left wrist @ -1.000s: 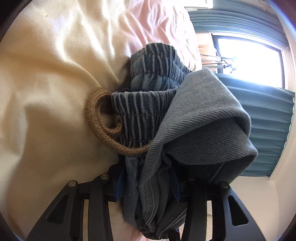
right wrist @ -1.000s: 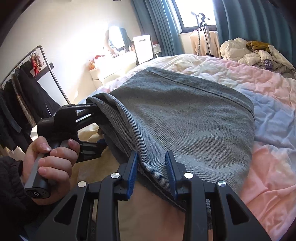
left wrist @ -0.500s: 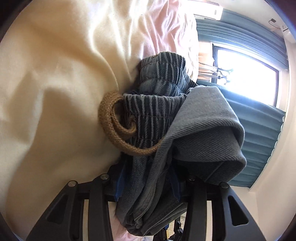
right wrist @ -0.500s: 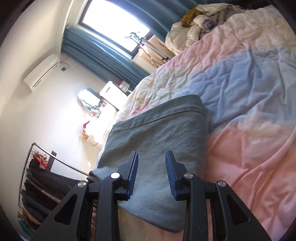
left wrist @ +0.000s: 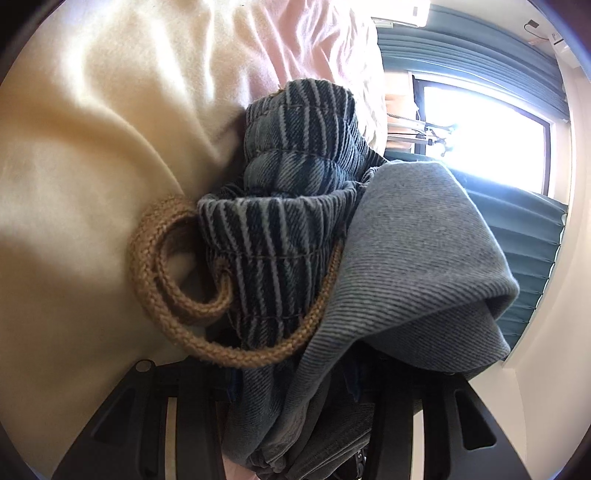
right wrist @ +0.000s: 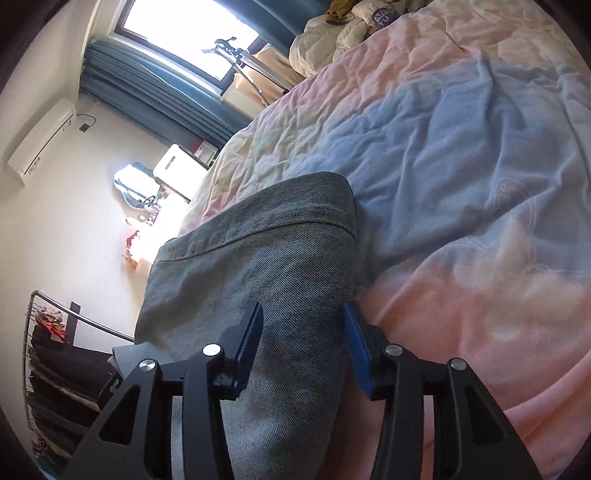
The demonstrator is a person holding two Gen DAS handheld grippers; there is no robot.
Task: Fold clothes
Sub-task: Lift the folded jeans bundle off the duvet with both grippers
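Observation:
My left gripper (left wrist: 291, 387) is shut on a bunched grey-blue denim garment (left wrist: 424, 266). Its ribbed elastic waistband (left wrist: 280, 236) and tan braided drawstring (left wrist: 166, 295) bulge out just ahead of the fingers, which the cloth mostly hides. In the right wrist view the same garment (right wrist: 258, 258) lies folded on the pastel bedspread (right wrist: 461, 166). My right gripper (right wrist: 303, 332) straddles its near end. The jaws are opening, with the denim lying between the blue pads (right wrist: 251, 343) and resting on the bed.
A heap of loose clothes (right wrist: 351, 33) sits at the far end of the bed. A clothes rack (right wrist: 55, 350) with dark garments stands at the left. Blue curtains (right wrist: 155, 88) and a bright window are behind. Cream bedding (left wrist: 92, 166) lies left of the bundle.
The right gripper rolled, dropped toward the folded denim and let go of its edge, jaws now wider. The hand holding the left gripper left its view. The left gripper shifted slightly, still clamped.

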